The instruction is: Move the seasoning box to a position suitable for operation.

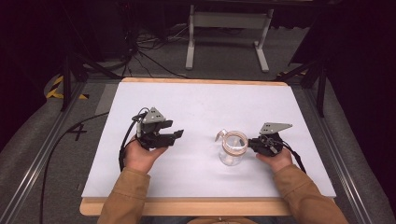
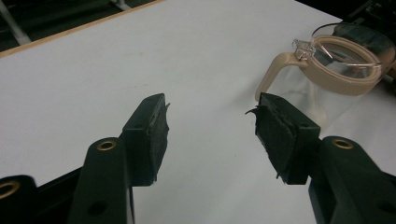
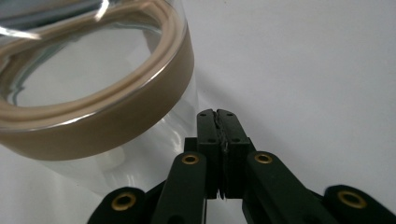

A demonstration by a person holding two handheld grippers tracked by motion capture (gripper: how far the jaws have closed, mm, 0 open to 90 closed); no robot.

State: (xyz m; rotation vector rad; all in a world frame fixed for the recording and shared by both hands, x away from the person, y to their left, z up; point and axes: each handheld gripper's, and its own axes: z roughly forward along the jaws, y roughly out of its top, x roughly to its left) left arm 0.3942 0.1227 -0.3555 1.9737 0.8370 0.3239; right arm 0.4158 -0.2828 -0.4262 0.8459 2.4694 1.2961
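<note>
Right gripper [image 3: 217,113] fingers [image 3: 207,135]: pressed together, nothing between them, tips just beside the jug's [image 1: 233,148] clear wall, below its tan rim.
Left gripper [image 2: 211,112] fingers [image 2: 150,133]: spread wide, empty, well apart from the jug, pointing toward its handle side.
Jug: clear glass, tan rim and handle, upright on the white counter [image 1: 201,105], between the two grippers, nearer the right one.

Laboratory or recording studio: white-topped table [image 1: 201,107] on grey carpet [image 1: 28,154], dark surroundings, metal frame rails [image 1: 35,161], loose cables [image 1: 149,51], hazard tape [image 1: 56,86].
</note>
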